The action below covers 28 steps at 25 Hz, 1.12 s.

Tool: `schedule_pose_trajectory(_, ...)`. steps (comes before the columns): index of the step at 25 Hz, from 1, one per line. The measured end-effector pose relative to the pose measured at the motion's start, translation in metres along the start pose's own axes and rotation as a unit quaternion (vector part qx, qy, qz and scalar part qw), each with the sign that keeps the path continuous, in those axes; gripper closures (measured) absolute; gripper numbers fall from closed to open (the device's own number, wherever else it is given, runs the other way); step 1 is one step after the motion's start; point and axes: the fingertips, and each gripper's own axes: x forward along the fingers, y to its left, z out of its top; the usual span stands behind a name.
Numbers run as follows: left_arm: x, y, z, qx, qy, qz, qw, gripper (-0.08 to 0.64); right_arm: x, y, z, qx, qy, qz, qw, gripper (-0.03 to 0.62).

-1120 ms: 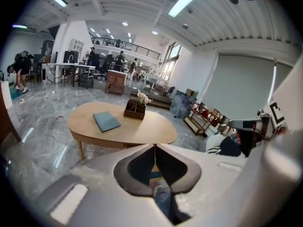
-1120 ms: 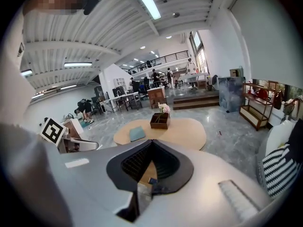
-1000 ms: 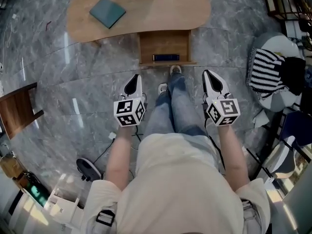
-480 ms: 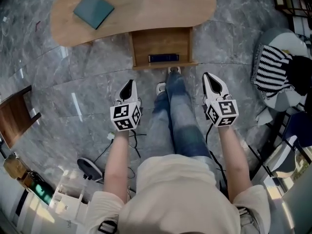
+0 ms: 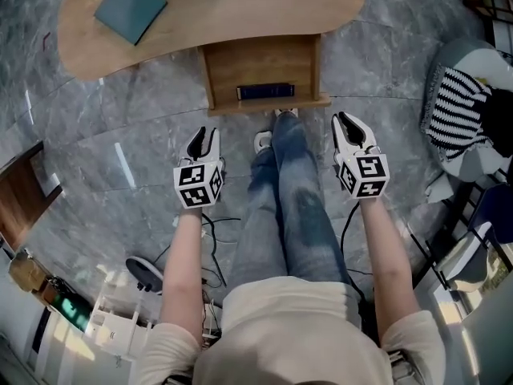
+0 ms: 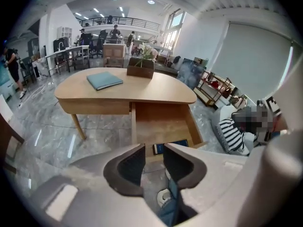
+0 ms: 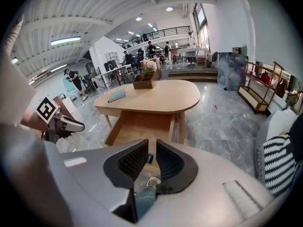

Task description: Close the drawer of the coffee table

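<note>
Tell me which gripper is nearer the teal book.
Left. The left gripper hangs near the open drawer, toward the teal book; the right gripper at its other side. Both jaws have just been opening, empty.

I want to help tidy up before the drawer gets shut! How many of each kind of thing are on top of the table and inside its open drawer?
Teal book on the tabletop: 1
Box of flowers on the tabletop: 1
Dark blue flat thing in the drawer: 1
Total: 3
</note>
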Motion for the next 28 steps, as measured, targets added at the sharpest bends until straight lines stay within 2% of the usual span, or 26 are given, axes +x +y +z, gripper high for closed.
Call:
schedule_pose_trajectory(7,0.047,0.015,-0.038,0.040,0.047,0.010,0.9981,0.385,0.043,-0.018,-0.053,-0.024,0.051,-0.005,0.998,0.454)
schedule_pose_trajectory(10,0.066,0.023,-0.050,0.067,0.065,0.021,0.9954,0.339,0.059,-0.025,-0.074,-0.036,0.073,-0.004,0.997,0.442)
schedule_pose_trajectory(15,0.093,0.039,-0.073,0.083,0.095,0.042,0.9911,0.332,0.086,-0.036,-0.107,-0.090,0.115,-0.005,0.989,0.410)
schedule_pose_trajectory(19,0.112,0.045,-0.096,0.110,0.120,0.055,0.9851,0.324,0.098,-0.043,-0.128,-0.134,0.142,0.002,0.981,0.382)
schedule_pose_trajectory(28,0.147,0.064,-0.113,0.160,0.135,0.102,0.9725,0.316,0.136,-0.067,-0.164,-0.191,0.179,-0.002,0.965,0.373)
